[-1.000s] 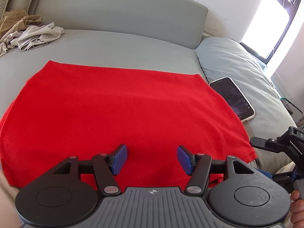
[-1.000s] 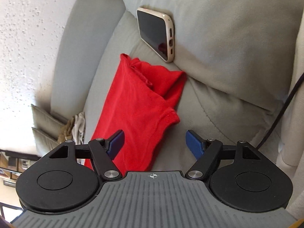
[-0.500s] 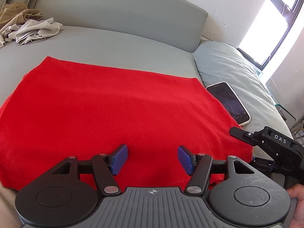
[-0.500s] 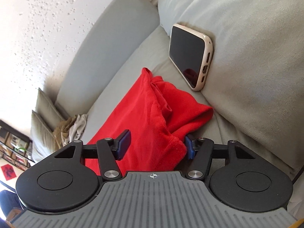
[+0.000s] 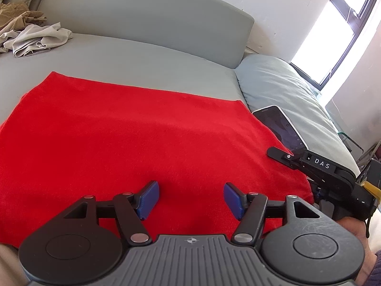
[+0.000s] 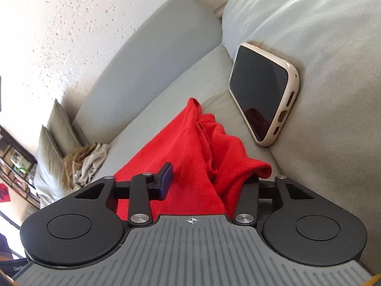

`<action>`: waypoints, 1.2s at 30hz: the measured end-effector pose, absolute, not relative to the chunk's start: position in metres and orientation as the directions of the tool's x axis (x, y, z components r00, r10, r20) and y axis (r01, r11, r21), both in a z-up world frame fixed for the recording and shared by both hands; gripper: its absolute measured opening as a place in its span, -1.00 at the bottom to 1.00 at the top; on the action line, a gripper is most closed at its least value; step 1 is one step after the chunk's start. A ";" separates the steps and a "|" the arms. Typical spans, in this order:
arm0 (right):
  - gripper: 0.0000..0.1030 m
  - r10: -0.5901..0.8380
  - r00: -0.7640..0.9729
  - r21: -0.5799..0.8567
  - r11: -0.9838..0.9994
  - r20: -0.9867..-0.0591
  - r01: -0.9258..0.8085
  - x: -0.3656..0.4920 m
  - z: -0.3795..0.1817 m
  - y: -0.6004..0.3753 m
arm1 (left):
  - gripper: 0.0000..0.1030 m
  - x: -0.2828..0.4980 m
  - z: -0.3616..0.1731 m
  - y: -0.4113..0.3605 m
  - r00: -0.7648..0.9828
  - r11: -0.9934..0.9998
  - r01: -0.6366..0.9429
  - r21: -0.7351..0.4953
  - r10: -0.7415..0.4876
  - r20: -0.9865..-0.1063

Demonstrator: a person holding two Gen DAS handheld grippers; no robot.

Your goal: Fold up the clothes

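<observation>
Closer now, the right hand-held gripper straddles the red garment's bunched edge at 5 o'clock, unclenched – ready to pinch; the left hand-held gripper hovers released.

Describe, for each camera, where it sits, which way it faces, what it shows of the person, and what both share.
Left wrist: on the left claw, facing across the flat red cloth garment toward the sofa back; a hand shows.
Right wrist: on the right claw, low at the garment's bunched edge; no body visible.
Shared: the garment, cream-cased smartphone, crumpled beige clothes pile.
</observation>
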State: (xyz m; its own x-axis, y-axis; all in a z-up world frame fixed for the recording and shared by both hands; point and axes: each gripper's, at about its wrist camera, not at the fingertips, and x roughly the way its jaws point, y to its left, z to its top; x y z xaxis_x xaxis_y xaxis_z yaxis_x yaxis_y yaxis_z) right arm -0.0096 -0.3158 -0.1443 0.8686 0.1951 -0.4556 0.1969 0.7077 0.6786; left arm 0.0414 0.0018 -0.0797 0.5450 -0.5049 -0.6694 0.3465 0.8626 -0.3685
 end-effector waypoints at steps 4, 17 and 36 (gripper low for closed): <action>-0.15 0.194 0.871 0.676 0.711 -0.452 0.193 -0.005 -0.145 -0.312 | 0.18 0.039 -0.075 0.008 0.560 0.853 0.350 -0.388 -0.523 -0.643; -0.72 -0.052 0.757 0.246 0.929 -0.651 0.276 0.024 -0.097 -0.250 | 0.35 0.044 -0.009 0.108 0.736 0.900 0.194 -0.390 -0.397 -0.549; -0.77 0.030 0.781 -0.291 0.918 -0.624 -0.268 0.049 -0.061 0.043 | 0.24 0.076 -0.072 0.255 0.820 0.697 -0.198 -0.689 -0.268 -0.506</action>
